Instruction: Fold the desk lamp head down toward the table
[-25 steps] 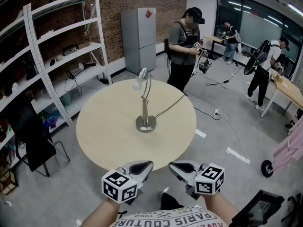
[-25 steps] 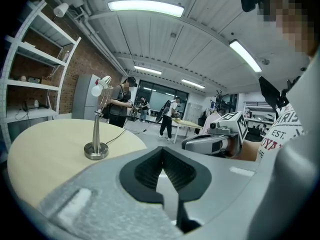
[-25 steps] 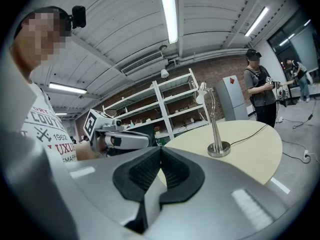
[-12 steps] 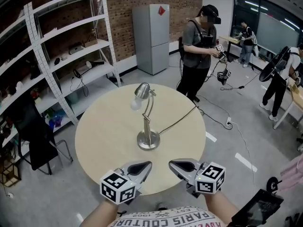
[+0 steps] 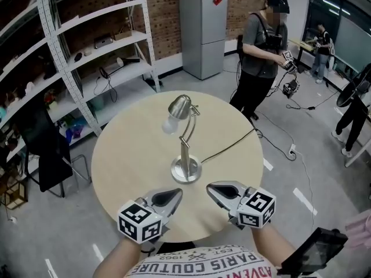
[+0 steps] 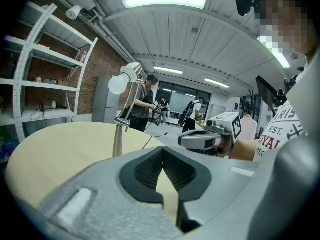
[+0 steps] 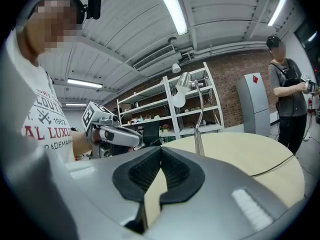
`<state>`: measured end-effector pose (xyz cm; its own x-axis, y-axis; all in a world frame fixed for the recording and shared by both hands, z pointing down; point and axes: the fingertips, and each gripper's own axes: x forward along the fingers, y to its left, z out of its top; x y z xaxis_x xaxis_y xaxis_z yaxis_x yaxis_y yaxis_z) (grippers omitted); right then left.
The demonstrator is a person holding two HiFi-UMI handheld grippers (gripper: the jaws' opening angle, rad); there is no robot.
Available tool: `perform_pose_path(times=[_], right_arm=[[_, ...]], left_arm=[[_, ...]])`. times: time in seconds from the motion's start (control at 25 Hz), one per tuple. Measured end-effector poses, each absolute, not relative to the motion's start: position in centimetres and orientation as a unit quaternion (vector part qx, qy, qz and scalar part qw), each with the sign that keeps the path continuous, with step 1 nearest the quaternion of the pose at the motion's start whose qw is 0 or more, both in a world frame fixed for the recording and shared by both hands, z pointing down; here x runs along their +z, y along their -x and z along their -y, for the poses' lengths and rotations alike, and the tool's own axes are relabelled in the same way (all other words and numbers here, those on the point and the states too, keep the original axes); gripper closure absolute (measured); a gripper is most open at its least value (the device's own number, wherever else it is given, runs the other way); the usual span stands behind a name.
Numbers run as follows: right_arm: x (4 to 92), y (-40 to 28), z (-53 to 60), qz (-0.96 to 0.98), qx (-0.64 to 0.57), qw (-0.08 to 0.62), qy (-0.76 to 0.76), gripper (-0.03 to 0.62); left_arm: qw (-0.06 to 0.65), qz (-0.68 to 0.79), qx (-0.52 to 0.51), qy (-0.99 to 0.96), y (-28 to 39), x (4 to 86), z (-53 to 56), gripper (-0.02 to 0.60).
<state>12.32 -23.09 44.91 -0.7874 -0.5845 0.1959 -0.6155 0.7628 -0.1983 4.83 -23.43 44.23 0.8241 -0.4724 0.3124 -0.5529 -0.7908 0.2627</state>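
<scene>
Judging by how things lie, the fold has not begun and the step in hand is the approach. The desk lamp [image 5: 186, 146] stands upright near the middle of the round surface [image 5: 124, 155], with its base [image 5: 186, 171] flat on the wood. Its stem rises to a curved neck, and the lamp head [image 5: 181, 105] is raised high, the white bulb [image 5: 170, 124] facing down and to the left in the head view. A cord [image 5: 229, 146] runs from the base across the surface and off its far right edge. The left hand-held gripper [image 5: 169, 197] and the right hand-held gripper [image 5: 217, 190] hover side by side over the near edge of the surface, just short of the base and touching nothing. Each gripper view shows its ribbed pads pressed together with only bare surface beyond them, so both are clenched and empty. The next move, as I read it, calls for one hand-held gripper to spread its jaws and rise to the head or the neck just behind it. The other could steady the base or stem so the lamp neither tips nor slides. The head would then need pressing down about its joint toward the surface, taking care that the bulb does not strike the wood.
</scene>
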Motion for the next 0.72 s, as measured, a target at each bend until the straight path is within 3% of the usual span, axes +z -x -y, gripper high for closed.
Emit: perform_pose_path(times=[0.36, 0.72], right_arm=[[48.7, -11.0, 28.7, 0.939, 0.118, 0.088, -0.312, 0.579], [51.2, -8.4, 35.5, 0.928, 0.108, 0.133, -0.330, 0.502]], left_arm=[[0.179, 0.292, 0.123, -0.931, -3.7, 45.5, 26.6, 0.580], [0.212, 0.294, 0.119, -0.924, -1.7, 46.9, 29.8, 0.580]])
